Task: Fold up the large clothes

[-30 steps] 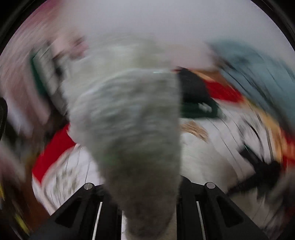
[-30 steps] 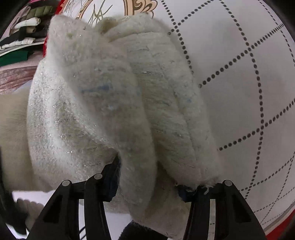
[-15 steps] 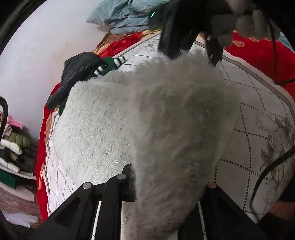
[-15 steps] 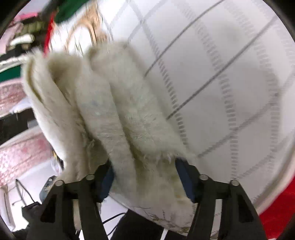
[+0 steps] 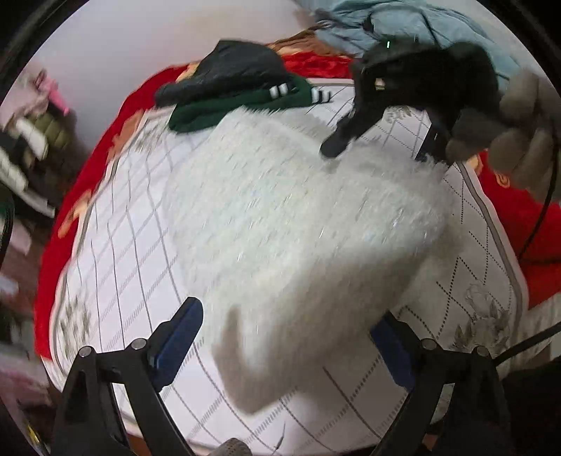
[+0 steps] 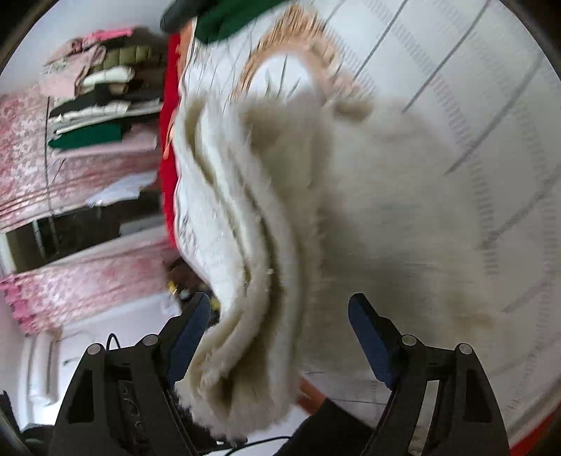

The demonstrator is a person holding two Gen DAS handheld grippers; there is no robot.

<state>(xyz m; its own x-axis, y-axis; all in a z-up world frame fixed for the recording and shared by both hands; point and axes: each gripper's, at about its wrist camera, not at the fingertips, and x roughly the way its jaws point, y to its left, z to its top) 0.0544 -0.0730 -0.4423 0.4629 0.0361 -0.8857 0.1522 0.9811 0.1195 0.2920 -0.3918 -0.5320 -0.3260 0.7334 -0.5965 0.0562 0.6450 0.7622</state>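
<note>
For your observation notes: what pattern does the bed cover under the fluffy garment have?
White bed cover, dotted diamond grid; clearest in the left wrist view.

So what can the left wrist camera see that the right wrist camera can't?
Only the left wrist view shows the black jacket, the pale blue bedding and the right gripper in a gloved hand. Only the right wrist view shows the stack of folded clothes and the pink patterned cloth. Both show the fluffy white garment, the quilted white cover and the green garment. Both jaws have just been opening; neither grips the garment.

left wrist: steeply down, close | right wrist: down, close | shared: fluffy garment (image 5: 298, 217)
</note>
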